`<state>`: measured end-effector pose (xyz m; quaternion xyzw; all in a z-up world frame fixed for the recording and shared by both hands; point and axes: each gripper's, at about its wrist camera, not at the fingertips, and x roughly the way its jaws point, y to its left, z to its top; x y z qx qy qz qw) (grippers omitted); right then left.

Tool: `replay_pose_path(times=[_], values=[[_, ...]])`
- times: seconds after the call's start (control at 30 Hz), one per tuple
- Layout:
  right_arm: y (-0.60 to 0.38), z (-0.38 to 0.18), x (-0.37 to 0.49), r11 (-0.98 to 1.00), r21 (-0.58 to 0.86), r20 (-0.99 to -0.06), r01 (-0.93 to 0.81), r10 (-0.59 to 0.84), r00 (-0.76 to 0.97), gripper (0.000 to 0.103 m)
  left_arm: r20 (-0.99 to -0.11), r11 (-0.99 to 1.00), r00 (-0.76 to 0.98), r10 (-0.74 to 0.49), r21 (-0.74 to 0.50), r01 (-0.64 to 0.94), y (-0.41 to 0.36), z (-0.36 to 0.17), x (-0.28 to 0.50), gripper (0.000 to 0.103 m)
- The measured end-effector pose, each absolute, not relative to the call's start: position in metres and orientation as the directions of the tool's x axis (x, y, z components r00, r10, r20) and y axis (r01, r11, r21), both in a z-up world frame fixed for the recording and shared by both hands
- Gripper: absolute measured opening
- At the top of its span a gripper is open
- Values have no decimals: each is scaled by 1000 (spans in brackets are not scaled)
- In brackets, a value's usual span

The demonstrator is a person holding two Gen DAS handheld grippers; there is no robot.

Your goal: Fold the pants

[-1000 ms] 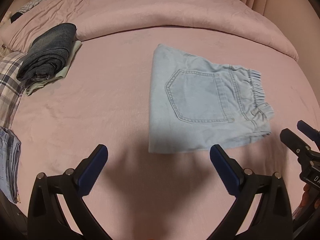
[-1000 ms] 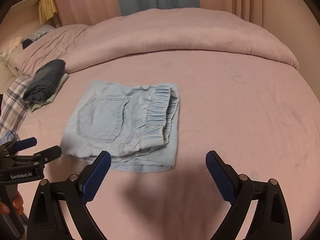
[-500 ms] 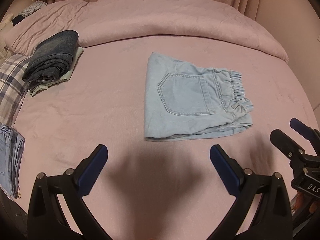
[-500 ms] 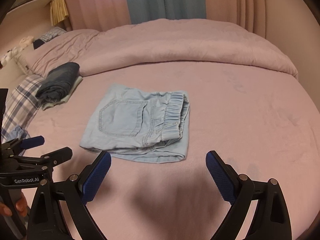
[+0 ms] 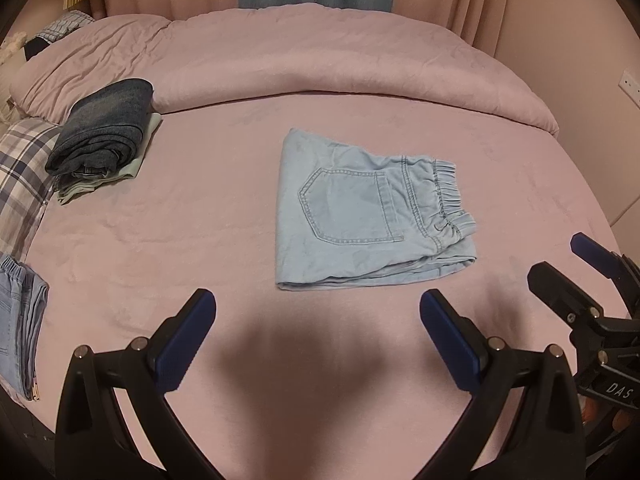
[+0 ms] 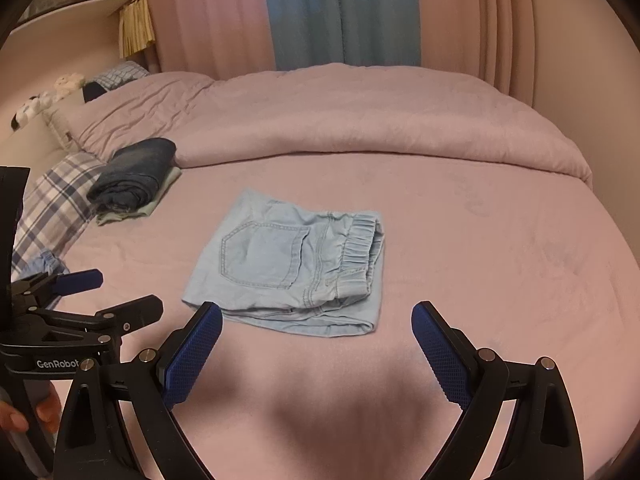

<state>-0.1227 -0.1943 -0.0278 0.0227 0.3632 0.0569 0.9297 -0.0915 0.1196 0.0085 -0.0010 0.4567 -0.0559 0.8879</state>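
Pulling back from the bed [image 5: 200, 220], both the left gripper [image 5: 316, 340] and right gripper [image 6: 316, 348] hang with jaws wide apart; the pants [image 5: 360, 216] lie folded mid-bed, apparently finished.

One folded light-blue pants [image 5: 360, 216] lay mid-bed. Far left, one dark folded denim item [image 5: 104, 128] sat atop one pale-green piece [image 5: 76, 194]. Near left edge, possibly one more blue garment [image 5: 20, 312]. Two grippers: left [image 5: 316, 344], right [image 6: 316, 352].
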Motion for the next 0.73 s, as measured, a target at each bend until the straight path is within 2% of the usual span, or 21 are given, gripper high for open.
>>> replay_pose_path(times=[0.73], values=[[-196,-21,-128,992,85,-654,-90,124,747,95,-798,994,593,-102,-56,95,123,16,-91,102]])
